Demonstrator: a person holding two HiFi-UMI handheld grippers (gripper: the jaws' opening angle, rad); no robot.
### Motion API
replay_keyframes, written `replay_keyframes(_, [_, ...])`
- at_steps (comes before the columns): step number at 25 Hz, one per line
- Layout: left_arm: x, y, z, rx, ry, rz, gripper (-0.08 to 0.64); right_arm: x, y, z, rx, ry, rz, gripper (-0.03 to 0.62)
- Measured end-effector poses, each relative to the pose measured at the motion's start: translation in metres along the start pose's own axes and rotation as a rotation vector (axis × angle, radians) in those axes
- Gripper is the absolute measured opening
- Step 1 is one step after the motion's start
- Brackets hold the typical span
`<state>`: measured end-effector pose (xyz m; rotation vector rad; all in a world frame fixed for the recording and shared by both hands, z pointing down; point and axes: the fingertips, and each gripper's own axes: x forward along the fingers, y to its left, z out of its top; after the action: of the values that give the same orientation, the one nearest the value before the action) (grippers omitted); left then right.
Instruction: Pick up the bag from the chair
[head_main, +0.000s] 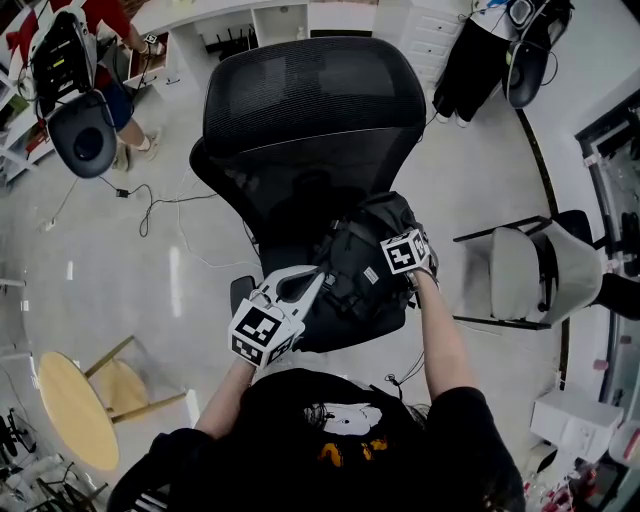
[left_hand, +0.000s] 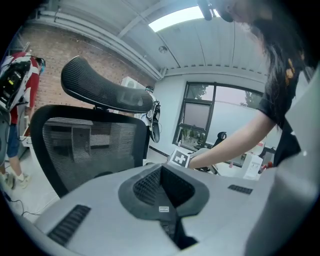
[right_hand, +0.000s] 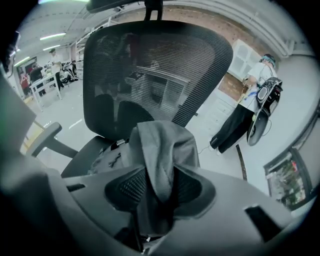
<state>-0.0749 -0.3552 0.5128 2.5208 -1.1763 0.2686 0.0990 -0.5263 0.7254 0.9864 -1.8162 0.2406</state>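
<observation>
The right gripper is clamping its jaws on a grey fold of the bag. The bag is lying on the seat of the chair, toward the seat's front edge. The left gripper is gripping nothing. Its jaws are sitting together, and it is hovering at the chair's front, just beside the bag.

I am judging that the main risk is lying in this single hold. The fold is looking thin and soft, so when the bag is leaving the seat its weight may be pulling the cloth out from between the jaws, and the bag may be dropping back on the chair or past the front edge to the floor. A bag hanging from one point may also be swinging and tipping (more so if the fold is only a loose flap and not a handle). A trailing strap could be catching on the chair's armrest. The left gripper, with its jaws together, is not giving any support from below.

Several things are staying out of sight. In the head view the right gripper's jaws are hiding under its marker cube and behind the bag. In the right gripper view I cannot tell if the fold is a handle, a strap or plain cloth. The left gripper view is looking over at the chair's backrest and is not showing the bag at all, so whether that gripper is touching the bag I cannot tell
</observation>
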Motion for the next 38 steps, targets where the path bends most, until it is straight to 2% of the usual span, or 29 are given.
replay_keyframes(3, [-0.001,0.005,-0.005,-0.005,0.007,0.009,0.005,0.002,0.006,-0.003,-0.018,-0.026,-0.006,0.101])
replay_keyframes(6, [-0.001,0.005,-0.007,-0.006,0.017,0.008,0.005,0.002,0.013,-0.011,-0.010,-0.010,-0.002,0.077])
replay_keyframes(12, [0.003,-0.004,-0.003,0.016,0.016,-0.008,0.005,-0.015,0.018,-0.013,0.025,-0.022,0.009,0.066])
replay_keyframes(17, [0.003,-0.011,0.005,0.016,-0.004,0.005,0.005,-0.040,0.034,-0.009,0.008,-0.077,0.054,0.057])
replay_keyframes(22, [0.008,-0.030,0.011,0.019,-0.017,0.029,0.005,-0.073,0.043,-0.011,0.077,-0.143,0.105,0.046])
replay_keyframes(32, [-0.017,-0.062,0.016,-0.025,-0.083,0.264,0.005,-0.148,0.079,-0.003,0.191,-0.327,0.321,0.030])
replay_keyframes(38, [-0.027,-0.090,0.013,-0.036,-0.107,0.360,0.005,-0.189,0.072,0.002,0.177,-0.418,0.382,0.028])
